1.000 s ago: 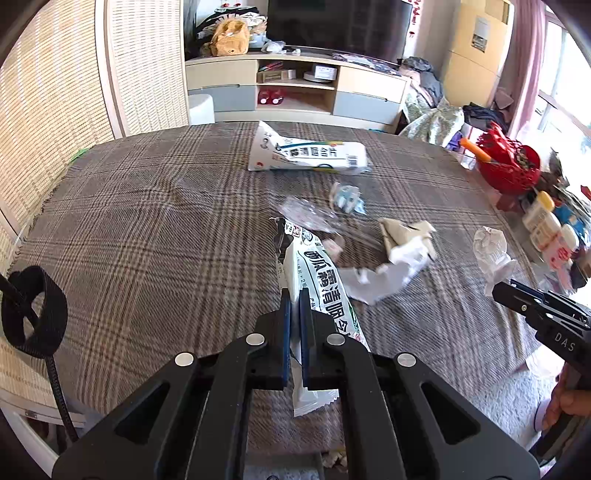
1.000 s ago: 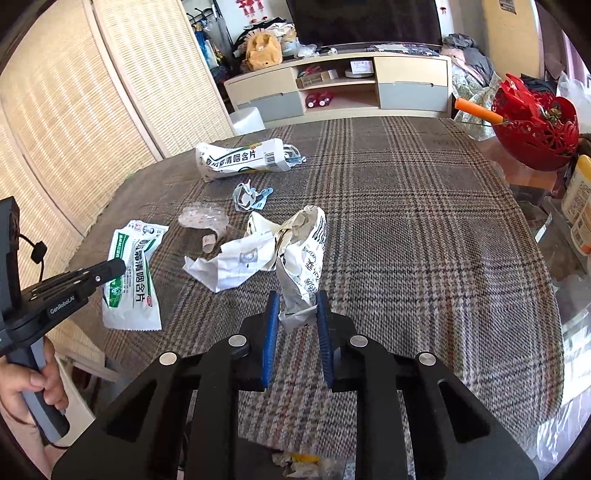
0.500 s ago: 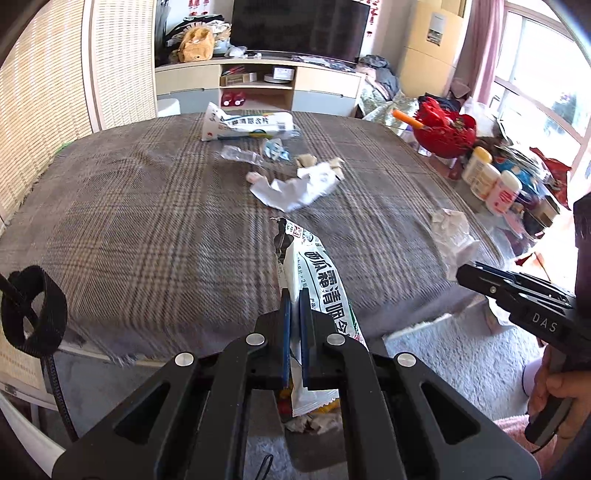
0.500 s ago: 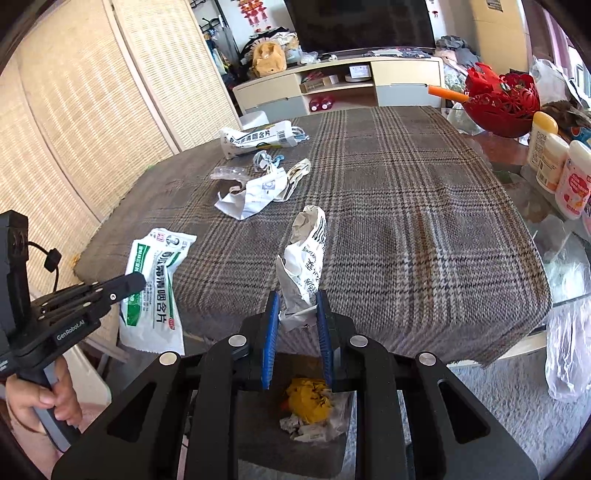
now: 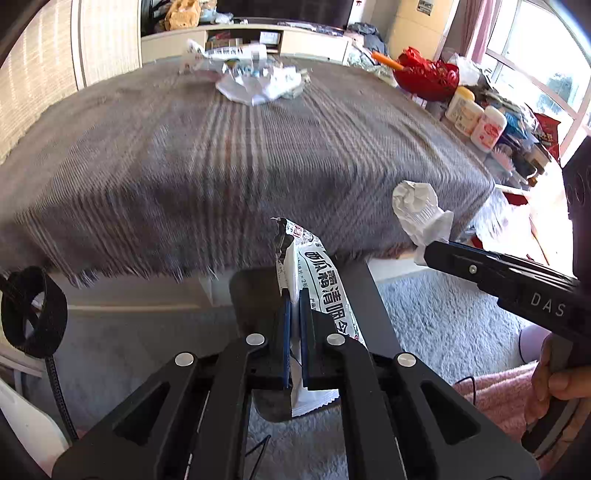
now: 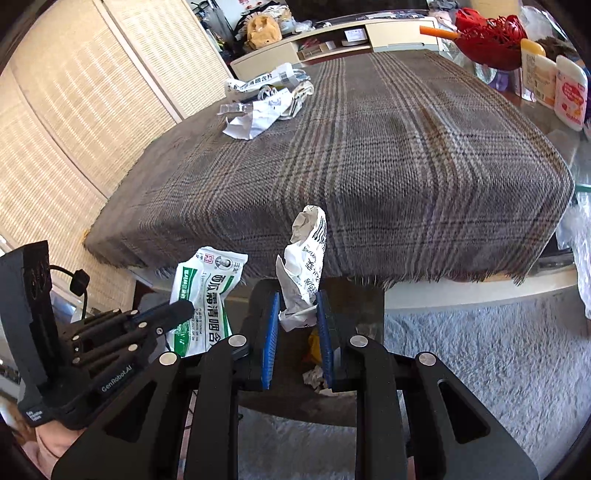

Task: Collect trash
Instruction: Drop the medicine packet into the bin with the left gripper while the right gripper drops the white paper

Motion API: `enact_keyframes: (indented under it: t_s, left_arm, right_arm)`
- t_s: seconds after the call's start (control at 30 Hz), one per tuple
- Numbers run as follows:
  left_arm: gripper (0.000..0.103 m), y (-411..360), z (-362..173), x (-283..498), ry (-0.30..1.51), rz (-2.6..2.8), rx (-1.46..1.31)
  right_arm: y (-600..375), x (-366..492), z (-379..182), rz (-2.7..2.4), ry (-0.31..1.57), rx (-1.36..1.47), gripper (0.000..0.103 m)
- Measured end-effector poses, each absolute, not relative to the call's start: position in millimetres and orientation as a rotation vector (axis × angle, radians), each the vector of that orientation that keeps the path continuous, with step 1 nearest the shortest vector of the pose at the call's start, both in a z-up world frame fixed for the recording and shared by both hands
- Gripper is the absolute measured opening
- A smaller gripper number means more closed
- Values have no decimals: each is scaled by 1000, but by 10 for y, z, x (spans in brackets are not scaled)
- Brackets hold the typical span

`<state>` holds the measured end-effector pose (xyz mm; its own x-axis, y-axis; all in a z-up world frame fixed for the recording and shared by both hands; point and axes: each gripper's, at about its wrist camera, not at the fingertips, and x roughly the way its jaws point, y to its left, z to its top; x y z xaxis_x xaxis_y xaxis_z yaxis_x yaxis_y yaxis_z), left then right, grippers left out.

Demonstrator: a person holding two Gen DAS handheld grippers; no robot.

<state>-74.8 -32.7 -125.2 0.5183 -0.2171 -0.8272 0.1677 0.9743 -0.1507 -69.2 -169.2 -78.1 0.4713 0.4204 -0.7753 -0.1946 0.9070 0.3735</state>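
Observation:
My left gripper [image 5: 293, 295] is shut on a white and green lozenge packet [image 5: 321, 280], held over a dark trash bin [image 5: 255, 291] on the floor below the table's front edge. My right gripper [image 6: 295, 299] is shut on a crumpled white printed wrapper [image 6: 304, 258], over the same bin [image 6: 354, 299], which holds yellow and white scraps [image 6: 314, 350]. The left gripper [image 6: 181, 308] with its packet [image 6: 207, 291] shows in the right wrist view; the right gripper [image 5: 428, 251] with its wrapper [image 5: 417, 206] shows in the left wrist view. More trash [image 6: 266, 107] lies at the table's far side.
The table carries a plaid cloth [image 6: 388, 147]. A red basket [image 6: 487, 33] and bottles [image 6: 569, 92] stand at the right. A grey shaggy rug [image 6: 480, 350] covers the floor. A TV cabinet [image 5: 258, 37] stands behind.
Both grippers have pulled back from the table and dropped lower, each keeping its piece of trash. They now hang over the bin in front of the table edge.

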Motion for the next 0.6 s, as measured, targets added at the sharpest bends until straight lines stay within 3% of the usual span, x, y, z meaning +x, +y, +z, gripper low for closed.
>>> enact_keyframes:
  t_s: [0.33, 0.6]
  left_arm:
    - [3, -477, -1669, -816, 1094, -241, -29]
    - [6, -476, -1742, -758, 1118, -230, -42]
  right_arm:
    - [-1562, -686, -1236, 350, 1152, 224, 22]
    - [-1574, -650, -1277, 358, 1164, 256, 24]
